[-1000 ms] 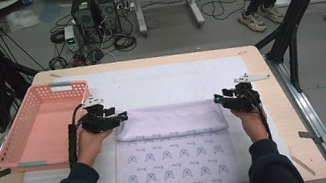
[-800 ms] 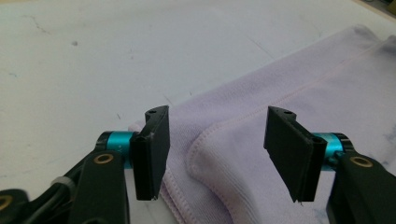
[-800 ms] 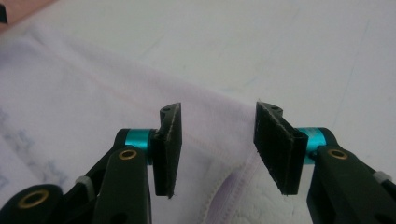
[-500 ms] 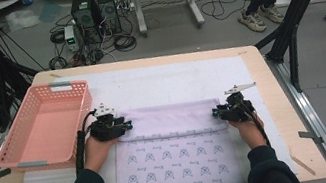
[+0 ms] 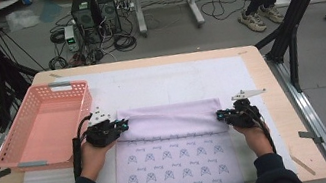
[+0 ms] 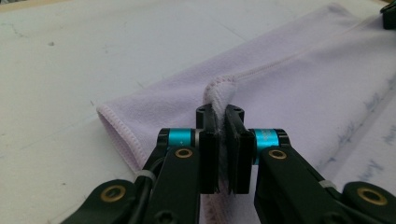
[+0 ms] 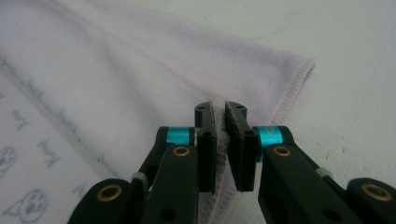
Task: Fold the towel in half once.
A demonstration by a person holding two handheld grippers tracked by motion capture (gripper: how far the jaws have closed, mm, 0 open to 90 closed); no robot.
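My left claw: jaws just closed, pinching towel hem at its folded left edge | my right claw: jaws just closed, pinching the right edge | towel flat between claws | basket beyond left claw

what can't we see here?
- Towel: near edge cut off by the frame bottom, high view.
- Basket floor: near strip hidden by its own wall, high view.
- Towel hem inside the left tongs and right tongs: covered by the pads, gripper views.
- Towel print: too blurred to read, right gripper view.
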